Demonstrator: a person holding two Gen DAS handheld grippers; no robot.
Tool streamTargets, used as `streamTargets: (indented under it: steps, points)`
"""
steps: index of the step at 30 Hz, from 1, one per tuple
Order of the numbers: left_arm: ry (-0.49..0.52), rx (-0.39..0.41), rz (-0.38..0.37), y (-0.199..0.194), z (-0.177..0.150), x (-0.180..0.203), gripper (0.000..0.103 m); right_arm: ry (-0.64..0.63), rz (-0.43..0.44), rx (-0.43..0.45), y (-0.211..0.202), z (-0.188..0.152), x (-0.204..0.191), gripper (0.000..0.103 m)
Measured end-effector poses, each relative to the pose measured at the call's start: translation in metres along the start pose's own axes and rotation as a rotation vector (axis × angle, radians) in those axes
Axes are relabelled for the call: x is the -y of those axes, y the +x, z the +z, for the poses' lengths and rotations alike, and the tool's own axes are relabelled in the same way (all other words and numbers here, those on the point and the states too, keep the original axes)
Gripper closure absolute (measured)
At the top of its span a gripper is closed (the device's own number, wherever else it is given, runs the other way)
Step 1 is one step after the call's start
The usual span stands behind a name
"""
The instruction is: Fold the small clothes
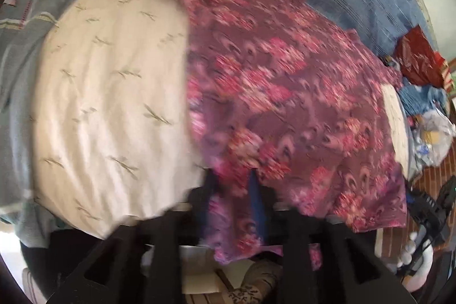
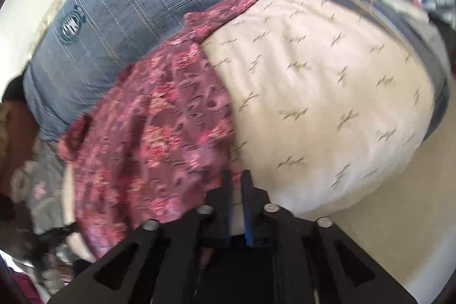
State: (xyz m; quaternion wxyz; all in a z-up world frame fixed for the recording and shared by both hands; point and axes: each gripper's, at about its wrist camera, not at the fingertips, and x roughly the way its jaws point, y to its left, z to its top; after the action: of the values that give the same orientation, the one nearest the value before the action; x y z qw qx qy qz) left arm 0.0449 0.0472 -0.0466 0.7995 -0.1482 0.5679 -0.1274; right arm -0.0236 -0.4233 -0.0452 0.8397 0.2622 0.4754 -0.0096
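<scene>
Left gripper jaws clench floral garment hem; right gripper pinches edge too. Fabric thin, limp, light: you grip corners beside cream cushion.

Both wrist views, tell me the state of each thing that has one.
Left gripper: shut on garment.
Right gripper: nearly shut at the garment's edge; grip unclear.
Garment: spread out, rumpled, partly hanging off the cushion.
Cushion: half covered by garment.

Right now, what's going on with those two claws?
Left gripper shut on floral garment. Right gripper shut on same. Spread over cream cushion. Nothing blocking.
</scene>
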Motion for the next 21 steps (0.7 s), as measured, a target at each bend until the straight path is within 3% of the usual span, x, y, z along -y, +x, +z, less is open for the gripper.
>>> streamTargets:
  steps: [1,3,6,7,8,9,12,15,17,19,21]
  points:
    - [0.002,-0.006,-0.012,0.002,-0.003,0.002,0.048,0.013,0.020,-0.006,0.001,-0.001,-0.001,0.052]
    - [0.014,-0.009,-0.028,0.009,-0.009,0.007,0.042,0.024,0.037,0.000,0.000,-0.002,0.001,0.030]
    - [0.026,0.007,0.003,0.017,-0.011,0.013,0.045,-0.022,-0.044,-0.011,0.011,-0.006,-0.006,0.030]
    - [0.022,0.020,0.011,0.017,-0.011,0.013,0.066,-0.037,-0.068,-0.024,0.016,-0.008,-0.007,0.030]
    - [0.026,0.020,0.028,0.018,-0.009,0.014,0.098,-0.042,-0.062,-0.045,0.020,-0.010,-0.007,0.031]
    - [0.033,0.004,0.053,0.022,-0.006,0.013,0.099,-0.044,-0.033,-0.066,0.024,-0.013,-0.006,0.036]
    - [-0.036,-0.034,0.004,0.018,0.003,0.000,0.099,-0.079,0.015,-0.085,0.027,-0.017,-0.005,0.097]
    - [-0.068,0.002,-0.061,-0.015,0.015,-0.006,0.099,-0.001,0.197,-0.070,0.004,-0.011,0.002,0.099]
    - [-0.059,0.052,-0.060,-0.040,0.022,-0.007,0.100,0.010,0.311,-0.006,-0.027,-0.003,-0.001,0.099]
    - [-0.056,0.069,-0.045,-0.046,0.025,-0.009,0.101,0.007,0.342,0.044,-0.050,0.002,0.001,0.099]
    - [-0.079,0.048,0.021,-0.031,0.025,-0.016,0.100,0.028,0.321,0.052,-0.052,0.002,0.012,0.099]
